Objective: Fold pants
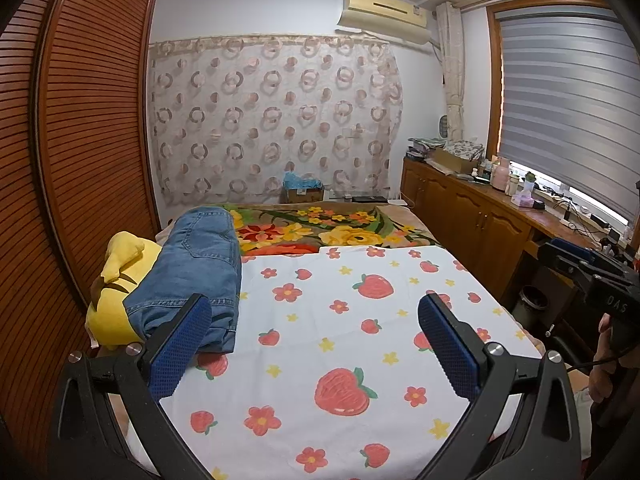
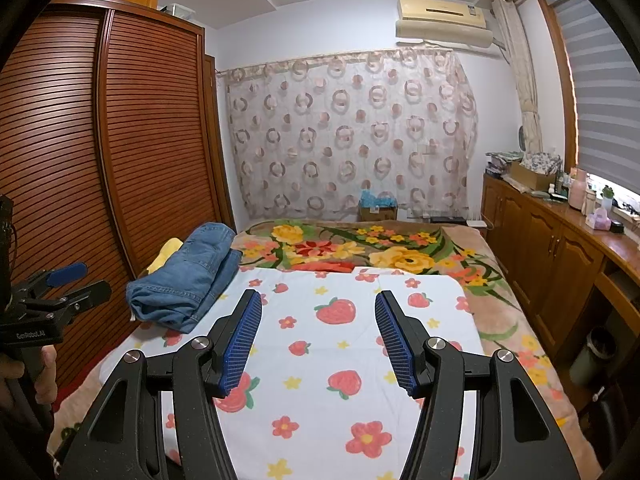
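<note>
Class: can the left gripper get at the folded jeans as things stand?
Probably yes. The left gripper is open and holds nothing, and the jeans lie just ahead by its left finger, on top of the bed, with nothing over them.

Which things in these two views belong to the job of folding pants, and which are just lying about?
Belong to the job:
- folded jeans, at the sheet's left edge
- strawberry sheet, the folding surface
- left gripper, open
- right gripper, open

Lying about:
- yellow plush toy, under the jeans
- floral blanket
- cardboard box
- pink bottle on the counter
</note>
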